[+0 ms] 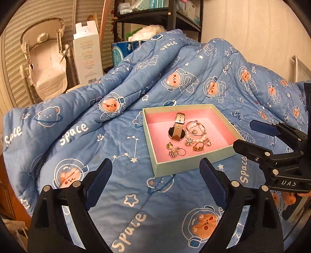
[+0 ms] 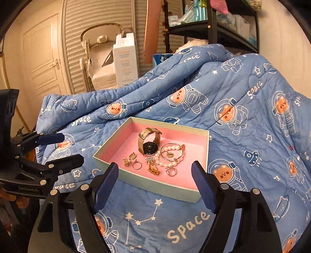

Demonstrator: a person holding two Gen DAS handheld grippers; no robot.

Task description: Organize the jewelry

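Observation:
A shallow pale-green box with a pink lining lies on the blue quilt; it also shows in the right wrist view. Inside lie a watch, a pearl bracelet, several rings, gold charms and star-shaped pieces. My left gripper is open and empty, just in front of the box. My right gripper is open and empty, over the box's near edge. Each gripper shows in the other's view, the right one beside the box's right side, the left one left of the box.
The blue bear-print quilt is bunched into high folds behind the box. Behind it stand a white carton, a baby seat and a black shelf rack. A white door is at the left.

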